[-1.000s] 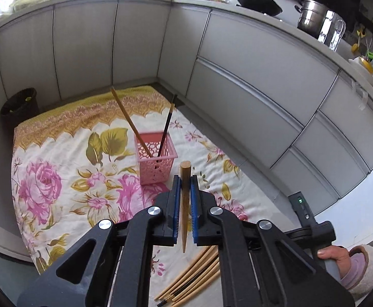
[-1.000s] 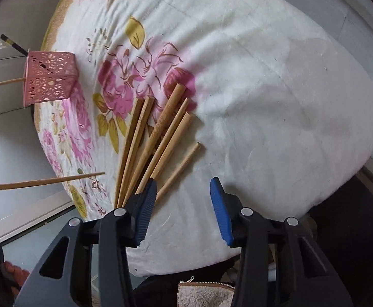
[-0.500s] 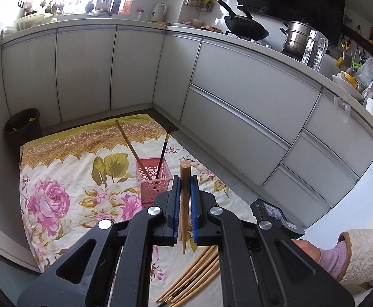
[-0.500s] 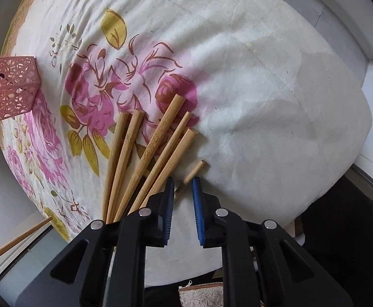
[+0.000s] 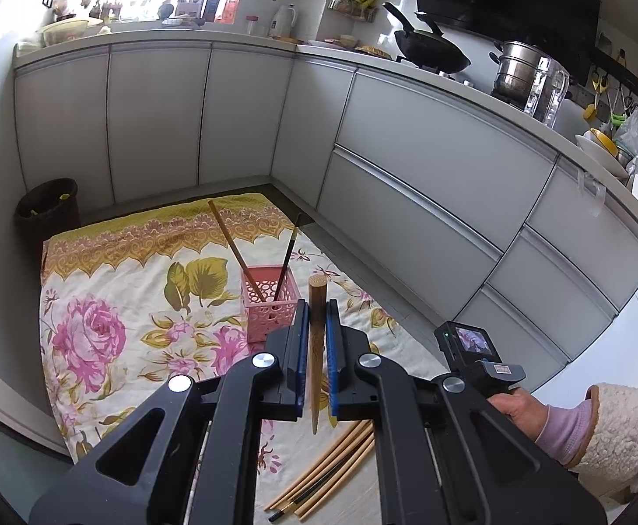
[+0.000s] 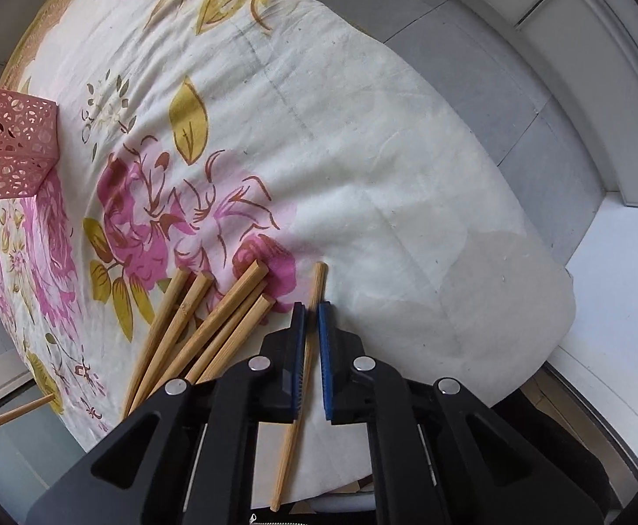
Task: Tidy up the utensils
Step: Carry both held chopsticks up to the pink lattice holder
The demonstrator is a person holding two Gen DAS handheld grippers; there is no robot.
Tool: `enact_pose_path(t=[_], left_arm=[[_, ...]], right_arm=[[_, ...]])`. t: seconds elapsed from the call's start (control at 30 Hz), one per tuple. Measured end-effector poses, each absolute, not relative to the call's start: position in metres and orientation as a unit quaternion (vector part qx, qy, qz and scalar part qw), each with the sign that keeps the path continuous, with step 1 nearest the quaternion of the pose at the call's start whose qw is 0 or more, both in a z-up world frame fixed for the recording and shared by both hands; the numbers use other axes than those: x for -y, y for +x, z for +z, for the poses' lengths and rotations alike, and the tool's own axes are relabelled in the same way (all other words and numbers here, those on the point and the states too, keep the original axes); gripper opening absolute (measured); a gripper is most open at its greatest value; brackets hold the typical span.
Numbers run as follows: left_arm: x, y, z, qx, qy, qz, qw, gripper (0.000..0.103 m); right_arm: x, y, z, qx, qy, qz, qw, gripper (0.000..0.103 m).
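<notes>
My left gripper [image 5: 317, 310] is shut on a wooden chopstick [image 5: 317, 302] and holds it upright, high above the floral cloth [image 5: 113, 302]. A pink perforated basket [image 5: 268, 302] on the cloth holds two chopsticks leaning outwards. My right gripper [image 6: 311, 313] is shut on a thin wooden chopstick [image 6: 314, 288] lifted from the pile. Several wooden chopsticks [image 6: 205, 328] lie fanned on the cloth to its left. The pile also shows in the left wrist view [image 5: 332, 468]. The basket [image 6: 8, 148] sits at the far left of the right wrist view.
Grey kitchen cabinets [image 5: 406, 162] wrap around the far and right sides. A black bin [image 5: 47, 214] stands in the left corner. The cloth's edge [image 6: 551, 306] drops off to the right onto grey floor tiles [image 6: 472, 78].
My right gripper closed on one thin chopstick beside the pile and picked it up. My left gripper rose higher with its chopstick, further from the basket.
</notes>
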State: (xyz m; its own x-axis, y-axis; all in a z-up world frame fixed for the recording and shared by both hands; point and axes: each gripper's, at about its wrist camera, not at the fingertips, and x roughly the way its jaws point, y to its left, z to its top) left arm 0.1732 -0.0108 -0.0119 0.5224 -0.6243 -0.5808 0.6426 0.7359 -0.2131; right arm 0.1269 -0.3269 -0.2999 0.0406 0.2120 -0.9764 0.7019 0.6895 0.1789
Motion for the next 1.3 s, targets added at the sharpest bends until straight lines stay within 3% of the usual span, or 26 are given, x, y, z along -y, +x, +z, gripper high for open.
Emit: enact_pose_path(t=[0.17,0.2,0.27,0.37,0.47,0.87,1.3], left_arm=[[0.015,0.172,-0.01,-0.326,0.017,-0.362,0.873,0.007],[0.016,0.171,-0.01,-0.324,0.017,-0.362,0.874,0.007],[0.016,0.169,-0.008,-0.321,0.016,-0.363,0.875,0.007],[0.016,0.167,-0.007,-0.319,0.015,-0.362,0.876,0.007],[0.017,0.163,-0.008,-0.318,0.014,-0.361,0.877,0.007],[0.04,0.135,-0.019,-0.323,0.032,-0.335,0.885,0.007],[0.042,0.128,-0.018,-0.334,0.012,-0.31,0.89,0.007]], right_arm=[[0.309,0.148,-0.299,-0.669,0.335,-0.192,0.636,0.033],[0.302,0.151,-0.296,-0.668,0.323,-0.195,0.641,0.032],[0.291,0.153,-0.291,-0.664,0.284,-0.207,0.66,0.015],[0.288,0.139,-0.287,-0.629,0.288,-0.197,0.695,0.007],[0.297,0.115,-0.284,-0.589,0.34,-0.167,0.714,0.006],[0.265,0.017,-0.172,-0.398,0.261,-0.066,0.877,0.006],[0.271,-0.013,-0.07,-0.304,0.226,-0.027,0.925,0.006]])
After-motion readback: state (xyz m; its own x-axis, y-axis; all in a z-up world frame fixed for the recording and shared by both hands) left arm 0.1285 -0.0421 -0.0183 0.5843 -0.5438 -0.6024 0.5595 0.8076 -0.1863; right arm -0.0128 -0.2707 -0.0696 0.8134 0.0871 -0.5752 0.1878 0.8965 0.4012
